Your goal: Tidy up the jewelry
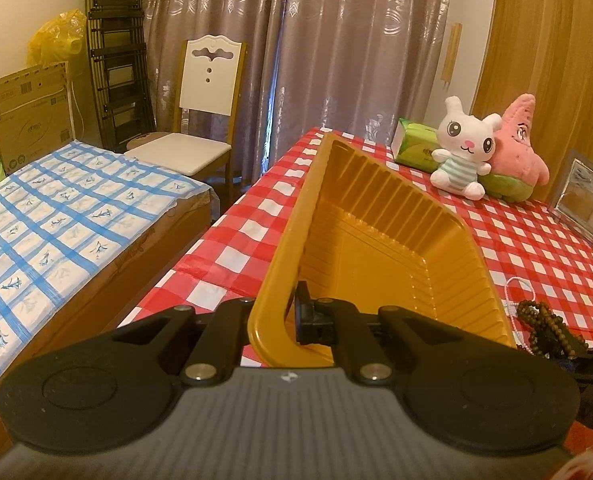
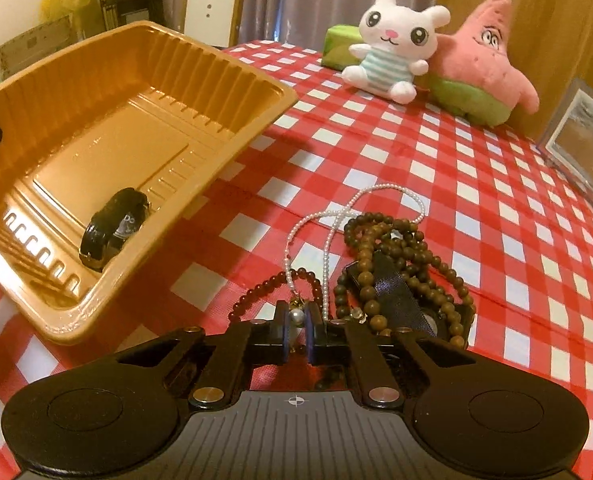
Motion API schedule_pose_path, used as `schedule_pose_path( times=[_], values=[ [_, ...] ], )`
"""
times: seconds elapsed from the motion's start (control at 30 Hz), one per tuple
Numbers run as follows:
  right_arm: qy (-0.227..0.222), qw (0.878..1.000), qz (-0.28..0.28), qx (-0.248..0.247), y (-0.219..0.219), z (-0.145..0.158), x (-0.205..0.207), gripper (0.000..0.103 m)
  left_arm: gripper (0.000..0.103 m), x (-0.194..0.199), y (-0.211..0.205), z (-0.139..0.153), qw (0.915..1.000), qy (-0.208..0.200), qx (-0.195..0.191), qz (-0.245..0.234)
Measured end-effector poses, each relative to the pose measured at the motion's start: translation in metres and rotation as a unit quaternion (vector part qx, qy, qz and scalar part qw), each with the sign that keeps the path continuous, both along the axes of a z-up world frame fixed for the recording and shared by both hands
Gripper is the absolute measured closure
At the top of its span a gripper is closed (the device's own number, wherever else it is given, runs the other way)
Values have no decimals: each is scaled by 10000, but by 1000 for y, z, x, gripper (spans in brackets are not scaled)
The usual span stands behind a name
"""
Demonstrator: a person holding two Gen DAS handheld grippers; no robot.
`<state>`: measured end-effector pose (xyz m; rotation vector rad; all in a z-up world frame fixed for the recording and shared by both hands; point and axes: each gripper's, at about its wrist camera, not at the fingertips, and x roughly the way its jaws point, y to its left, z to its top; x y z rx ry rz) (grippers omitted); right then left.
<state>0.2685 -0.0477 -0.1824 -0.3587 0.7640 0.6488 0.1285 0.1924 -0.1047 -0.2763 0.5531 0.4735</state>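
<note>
Golden plastic tray (image 2: pixel 108 152) is the biggest thing here, and we are holding it up by its near rim with the left gripper (image 1: pixel 292 320), fingers clenched tight on the thin edge. It is tilting above the red checked tablecloth (image 2: pixel 436 184), and a black bracelet (image 2: pixel 112 228) is already lying inside, down at the low corner. If we tip the tray more, that bracelet could slide out, or the slippery rim could slip from our fingers, because the grip is only on a small bit of edge.

To the right of the tray, near us, the jewelry is sitting in one heap on the cloth. Brown wooden beads (image 2: pixel 400 256) are wrapped around a dark strap (image 2: pixel 392 292). A pearl necklace (image 2: pixel 336 216) is looping over them, and a dark red bead bracelet (image 2: pixel 272 284) is lying at the left of the heap.

We are pinching the right gripper (image 2: pixel 296 318) shut on the pearl necklace, with one big pearl squeezed between the fingers. The rest of the string is trailing away, far from the fingers, across the wooden beads. If we lift now, we think the tangle could drag the other pieces along, or the round pearl could pop out.
</note>
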Motion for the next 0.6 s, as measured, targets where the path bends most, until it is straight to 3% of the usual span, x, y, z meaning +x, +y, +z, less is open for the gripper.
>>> schedule_pose_path(
  times=[0.33,0.4,0.5,0.6],
  values=[
    [101,9993,168,315,-5,20,-13,96,97,2,0,1,10000,6,14,-27],
    [384,9980,117,493,-8,25,-11,96,97,2,0,1,10000,1,10,-31],
    [1267,9864,-318,999,-21,23,3,96,97,4,0,1,10000,0,2,-61],
    [1459,9793,-509,1307,-31,29,4,96,97,4,1,1,9999,-7,9,-107]
  ],
)
